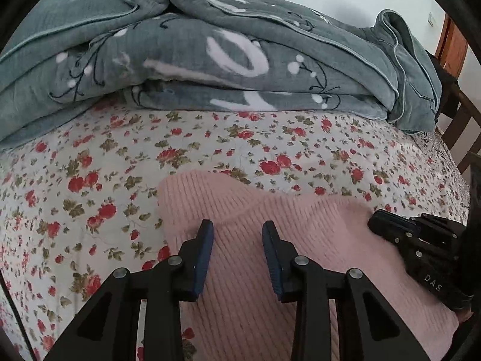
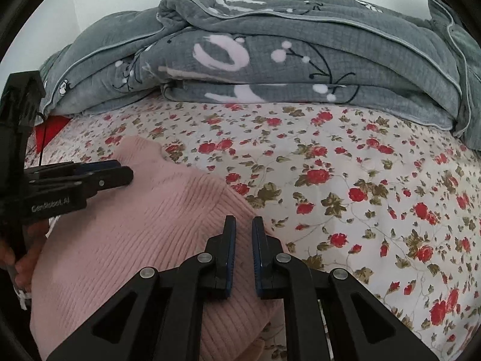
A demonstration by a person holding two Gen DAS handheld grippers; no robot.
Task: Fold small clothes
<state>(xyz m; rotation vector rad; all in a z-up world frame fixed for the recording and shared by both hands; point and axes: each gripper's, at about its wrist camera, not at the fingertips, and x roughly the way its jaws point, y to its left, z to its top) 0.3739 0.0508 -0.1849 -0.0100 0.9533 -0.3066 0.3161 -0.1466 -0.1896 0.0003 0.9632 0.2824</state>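
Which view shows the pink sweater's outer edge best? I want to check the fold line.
The right wrist view: the pink sweater shows its ribbed right edge running against the floral sheet, beside the right gripper. The left wrist view shows mostly the sweater's middle under the left gripper, its right side partly hidden.

Far side blocked: piled grey quilt [image 1: 228, 60] runs the full width of the bed. Bare flowered sheet [image 1: 90, 180] lies between the quilt and the pink sweater [image 1: 255, 240], and to the sweater's left and right [image 2: 360, 210]; all passable. Wooden frame [image 1: 460, 138] limits the far right edge. Right gripper [image 1: 421, 240] sits on the sweater's right edge, close beside the left gripper [image 1: 237, 234].
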